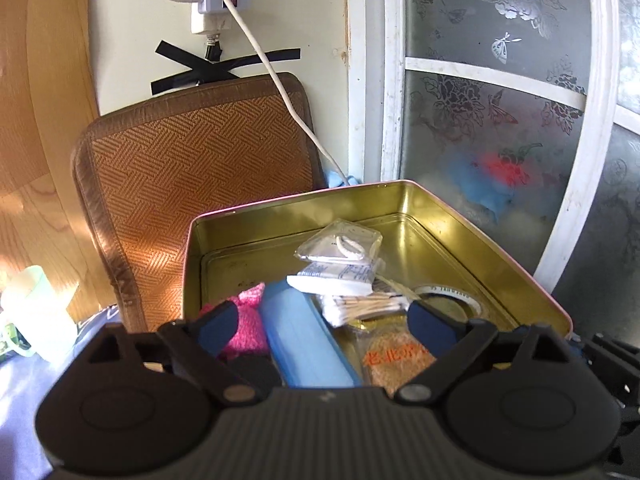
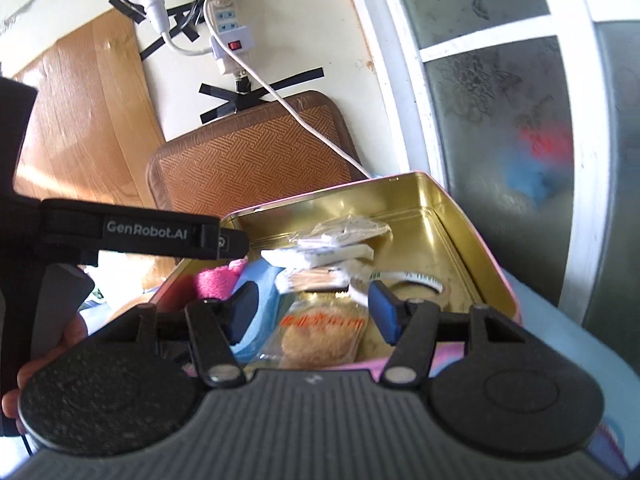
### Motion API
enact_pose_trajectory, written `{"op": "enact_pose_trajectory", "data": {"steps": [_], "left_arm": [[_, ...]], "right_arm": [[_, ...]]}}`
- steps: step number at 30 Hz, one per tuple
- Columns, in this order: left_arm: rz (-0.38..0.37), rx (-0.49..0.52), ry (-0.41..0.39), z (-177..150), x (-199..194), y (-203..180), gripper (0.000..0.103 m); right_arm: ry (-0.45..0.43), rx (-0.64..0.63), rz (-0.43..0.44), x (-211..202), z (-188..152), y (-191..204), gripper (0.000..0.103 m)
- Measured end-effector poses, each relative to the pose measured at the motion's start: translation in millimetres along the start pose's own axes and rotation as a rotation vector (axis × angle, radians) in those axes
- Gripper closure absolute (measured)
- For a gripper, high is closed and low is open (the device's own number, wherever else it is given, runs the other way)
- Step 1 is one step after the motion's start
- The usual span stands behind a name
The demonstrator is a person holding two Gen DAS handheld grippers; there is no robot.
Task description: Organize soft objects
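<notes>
An open gold tin box [image 1: 492,240] [image 2: 460,216] holds a pink knitted piece [image 1: 246,326] [image 2: 214,282], a blue face mask pack [image 1: 308,344] [image 2: 262,280], a bundle of cotton swabs [image 1: 370,304], white sachets [image 1: 332,284] [image 2: 320,258], a clear bag [image 1: 340,244], a tape roll [image 1: 452,300] [image 2: 420,280] and a snack packet [image 1: 392,356] [image 2: 320,336]. My left gripper [image 1: 320,326] is open and empty over the tin's near edge. My right gripper [image 2: 314,314] is open and empty over the snack packet. The left gripper's body [image 2: 132,236] shows at the left of the right wrist view.
A woven brown cushion [image 1: 192,184] [image 2: 256,160] leans on the wall behind the tin. A white power strip with cable [image 1: 212,0] [image 2: 230,36] hangs above. A frosted glass door [image 1: 500,100] stands to the right. A pale green cup [image 1: 36,312] sits at the left.
</notes>
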State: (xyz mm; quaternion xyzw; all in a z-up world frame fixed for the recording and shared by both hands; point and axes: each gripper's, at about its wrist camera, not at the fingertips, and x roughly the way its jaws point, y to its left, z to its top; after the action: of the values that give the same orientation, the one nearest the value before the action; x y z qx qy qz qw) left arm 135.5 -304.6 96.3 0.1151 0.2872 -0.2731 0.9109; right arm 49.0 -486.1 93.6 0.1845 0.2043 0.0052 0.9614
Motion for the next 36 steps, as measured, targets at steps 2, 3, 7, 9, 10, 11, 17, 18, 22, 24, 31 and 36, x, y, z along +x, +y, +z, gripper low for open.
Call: {"op": "enact_pose_trajectory", "data": {"steps": [2,3,7,9,10,11,17,18,22,24,31,36], "left_arm": [[0.02,0.014,-0.013,-9.2,-18.1,-3.2,0.004],[0.028,0.016,-0.022,-13.1,-26.9,-3.9,0.001],[0.065,0.025,-0.05,-28.9,-62.1,0.6,0.0],[0.081,0.032,-0.049,-38.2,-79.0,2.9,0.0],[0.086,0.035,-0.049,-42.6,-86.0,3.8,0.0],[0.092,0.04,-0.047,-48.7,-94.8,4.2,0.0],[0.124,0.037,-0.069,-79.7,-139.6,7.2,0.0],[0.124,0.028,-0.073,-85.4,-147.2,8.3,0.0],[0.118,-0.008,-0.084,-107.1,-175.4,14.5,0.0],[0.118,-0.017,-0.084,-116.2,-184.7,17.7,0.0],[0.162,-0.039,-0.066,-138.9,-192.5,29.0,0.0],[0.167,-0.049,-0.021,-145.2,-184.8,36.7,0.0]], "right_arm": [[-0.011,0.019,0.005,-12.4,-6.6,4.8,0.04],[-0.015,0.027,0.008,-18.0,-10.0,6.8,0.04],[-0.024,0.072,0.017,-40.7,-24.4,14.4,0.039],[-0.022,0.101,0.018,-50.9,-29.8,18.2,0.039],[-0.021,0.109,0.019,-54.7,-32.0,20.0,0.039],[-0.017,0.12,0.02,-59.4,-34.4,22.1,0.039],[0.005,0.166,0.027,-85.1,-44.9,34.2,0.038],[0.007,0.17,0.027,-90.2,-46.3,36.9,0.038],[-0.004,0.161,0.03,-112.2,-51.6,49.7,0.032],[-0.012,0.152,0.026,-119.1,-53.7,54.5,0.03],[0.015,0.125,0.041,-115.5,-59.8,67.9,0.03],[0.033,0.119,0.054,-103.7,-60.1,73.4,0.029]]}}
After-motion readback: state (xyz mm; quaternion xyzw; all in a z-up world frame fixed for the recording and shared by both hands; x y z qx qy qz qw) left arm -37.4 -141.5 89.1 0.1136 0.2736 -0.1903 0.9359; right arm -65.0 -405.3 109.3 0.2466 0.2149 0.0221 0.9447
